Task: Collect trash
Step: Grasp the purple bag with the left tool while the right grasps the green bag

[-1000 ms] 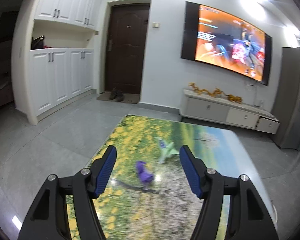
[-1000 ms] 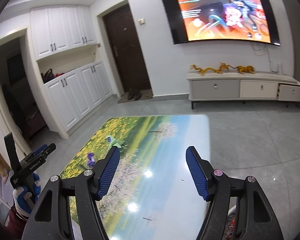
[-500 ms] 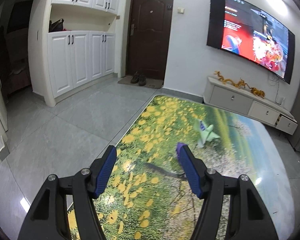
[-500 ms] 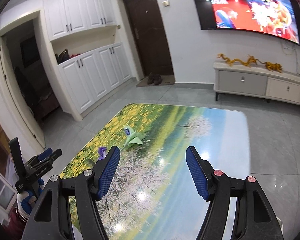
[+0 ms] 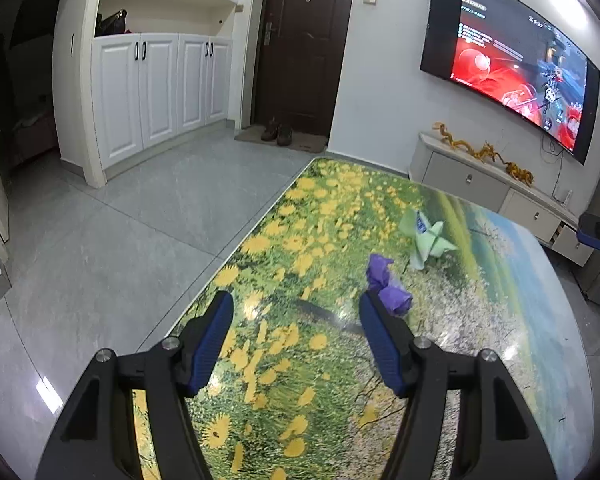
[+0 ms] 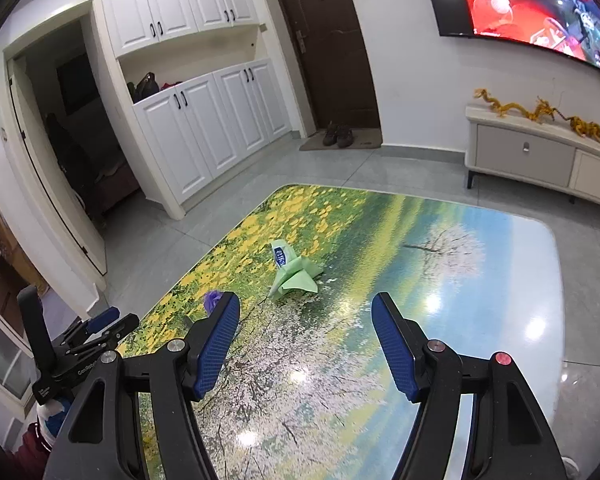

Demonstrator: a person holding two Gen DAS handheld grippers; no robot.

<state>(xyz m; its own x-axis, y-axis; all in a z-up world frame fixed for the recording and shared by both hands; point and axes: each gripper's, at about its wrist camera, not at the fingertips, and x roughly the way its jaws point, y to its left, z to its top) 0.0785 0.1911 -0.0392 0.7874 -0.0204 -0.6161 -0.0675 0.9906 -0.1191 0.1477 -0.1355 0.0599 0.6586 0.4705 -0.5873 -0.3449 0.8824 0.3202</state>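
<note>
a home's living room: a wall tv (image 5: 512, 68), low cabinet (image 6: 540, 156), white cupboards (image 5: 156, 80), a dark front door (image 5: 300, 44) with shoes (image 5: 277, 133) on its mat, and a picture-topped table (image 6: 500, 280).

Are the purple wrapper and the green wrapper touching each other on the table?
Apart. The left wrist view shows printed tabletop between the purple wrapper and the green wrapper; neither overlaps the other.

Bright, sharp fisheye views; ceiling-light glare spots the glossy table (image 6: 500, 320).
</note>
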